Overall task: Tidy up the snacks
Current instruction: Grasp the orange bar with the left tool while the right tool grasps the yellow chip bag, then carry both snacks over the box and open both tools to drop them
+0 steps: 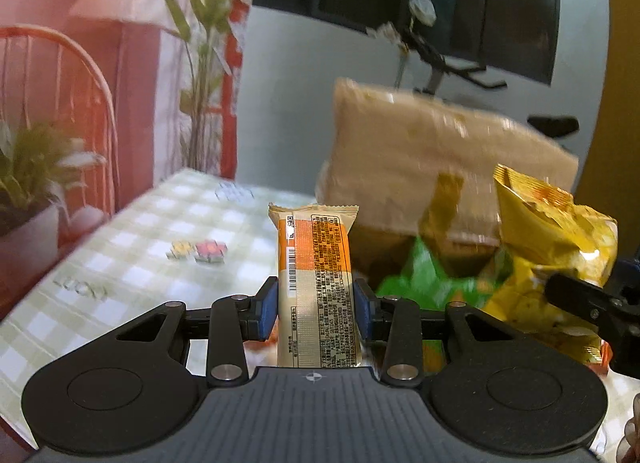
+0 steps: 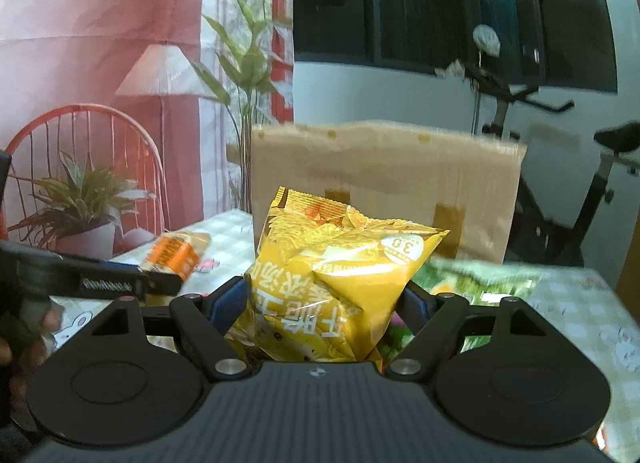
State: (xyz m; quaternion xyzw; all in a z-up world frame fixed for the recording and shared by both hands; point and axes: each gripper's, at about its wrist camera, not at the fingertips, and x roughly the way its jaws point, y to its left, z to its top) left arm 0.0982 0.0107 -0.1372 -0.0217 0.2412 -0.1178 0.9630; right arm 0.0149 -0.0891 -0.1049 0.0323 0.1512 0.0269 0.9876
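My left gripper [image 1: 316,303] is shut on an orange and cream snack bar [image 1: 314,275], held upright above the checked tablecloth [image 1: 132,247]. In the right wrist view the same bar [image 2: 176,257] shows at the left, beside the left gripper's finger. My right gripper [image 2: 324,303] is shut on a puffy yellow chip bag [image 2: 336,279], which fills the gap between its blue pads. That bag [image 1: 556,247] also appears at the right of the left wrist view, with the right gripper's black finger across it. A cardboard box [image 2: 380,183] stands behind both snacks.
A green snack bag [image 1: 424,283] lies in front of the box [image 1: 432,167]; it shows again [image 2: 480,283] to the right of the yellow one. Behind the table hang a pink backdrop with a printed chair and plant; an exercise bike [image 2: 560,191] stands at the right.
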